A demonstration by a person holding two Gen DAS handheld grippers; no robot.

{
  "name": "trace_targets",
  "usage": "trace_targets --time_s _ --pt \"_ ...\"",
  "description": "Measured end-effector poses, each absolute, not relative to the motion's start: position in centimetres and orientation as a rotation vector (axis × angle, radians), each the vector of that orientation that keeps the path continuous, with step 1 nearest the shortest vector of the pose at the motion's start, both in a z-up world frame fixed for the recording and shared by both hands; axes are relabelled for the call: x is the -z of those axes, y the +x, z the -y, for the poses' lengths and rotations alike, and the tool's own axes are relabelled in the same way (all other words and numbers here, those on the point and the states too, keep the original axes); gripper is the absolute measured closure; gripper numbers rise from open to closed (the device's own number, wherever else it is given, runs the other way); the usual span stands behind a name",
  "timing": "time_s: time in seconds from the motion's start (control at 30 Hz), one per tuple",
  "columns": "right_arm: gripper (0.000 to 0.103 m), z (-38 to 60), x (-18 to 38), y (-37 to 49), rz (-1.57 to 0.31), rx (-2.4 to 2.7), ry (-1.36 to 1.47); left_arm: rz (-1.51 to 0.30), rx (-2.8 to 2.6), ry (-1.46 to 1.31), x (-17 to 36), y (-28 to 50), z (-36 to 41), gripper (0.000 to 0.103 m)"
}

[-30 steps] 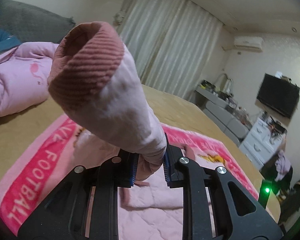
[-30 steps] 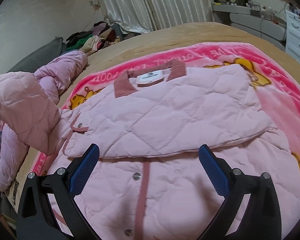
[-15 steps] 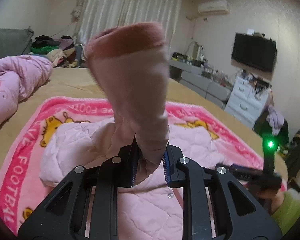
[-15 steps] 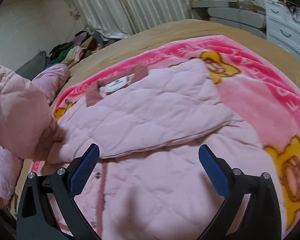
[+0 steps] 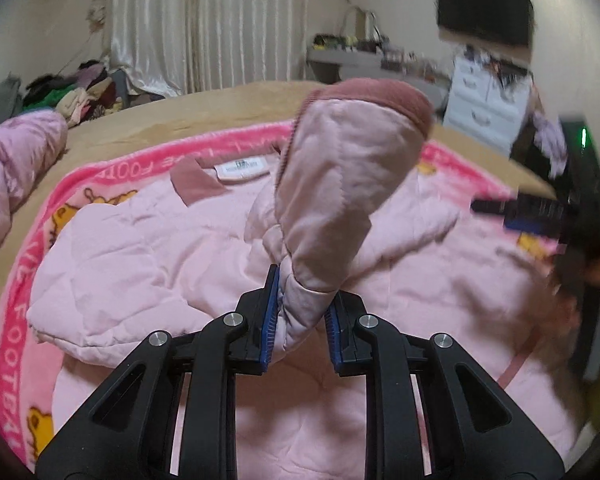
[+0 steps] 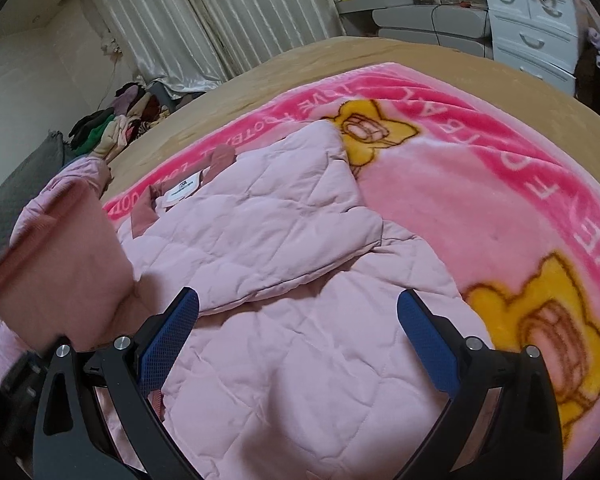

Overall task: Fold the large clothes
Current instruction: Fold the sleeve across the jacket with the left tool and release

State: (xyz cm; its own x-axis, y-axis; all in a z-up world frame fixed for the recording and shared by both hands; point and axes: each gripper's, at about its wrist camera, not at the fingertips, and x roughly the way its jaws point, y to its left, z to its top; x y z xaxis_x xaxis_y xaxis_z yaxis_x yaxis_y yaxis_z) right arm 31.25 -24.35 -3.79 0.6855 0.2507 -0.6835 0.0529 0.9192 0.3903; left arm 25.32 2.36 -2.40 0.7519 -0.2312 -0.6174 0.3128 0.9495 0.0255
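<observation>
A pink quilted jacket (image 5: 148, 256) lies spread on a pink cartoon blanket (image 5: 16, 320) on the bed, collar and white label away from me. My left gripper (image 5: 302, 312) is shut on the jacket's sleeve (image 5: 340, 184), holding it up over the jacket body with its dark pink ribbed cuff on top. In the right wrist view the jacket (image 6: 284, 264) has one side folded over its front, and the raised sleeve (image 6: 60, 264) shows at the left. My right gripper (image 6: 298, 328) is open and empty, hovering low over the jacket's lower part.
The blanket (image 6: 480, 208) covers a tan bed (image 6: 340, 60). A pink duvet (image 5: 8, 168) lies at the left. A pile of clothes (image 6: 116, 120) sits by the curtain. White drawers (image 6: 536, 28) and a TV (image 5: 484, 12) stand at the right.
My left gripper has carried the sleeve from the left side to over the jacket's middle. My right gripper has shifted right and stayed open.
</observation>
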Motion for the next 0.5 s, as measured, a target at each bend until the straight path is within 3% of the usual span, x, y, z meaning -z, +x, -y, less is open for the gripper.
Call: trace_targets --time_s 0.3,0.33,0.4,0.43,0.5 --pt "0.004 23.7 3.1 31.2 -0.822 -0.139 0.416 -0.705 0.264 0.339 6.0 23.9 0.5 0.085" --pt "0.004 23.5 3.0 31.2 -0.823 -0.144 0.416 -0.709 0.263 0.358 6.2 23.7 0.7 0.081" --pt "0.004 23.2 2.9 31.2 -0.828 -0.154 0.419 -0.736 0.287 0.357 6.4 23.5 0.9 0.063" --pt "0.004 23.1 2.9 31.2 -0.831 -0.158 0.422 -0.750 0.299 0.346 6.5 23.4 0.9 0.045" --pt "0.004 22.9 2.8 31.2 -0.838 -0.169 0.435 -0.768 0.308 0.355 6.6 23.0 1.1 0.042"
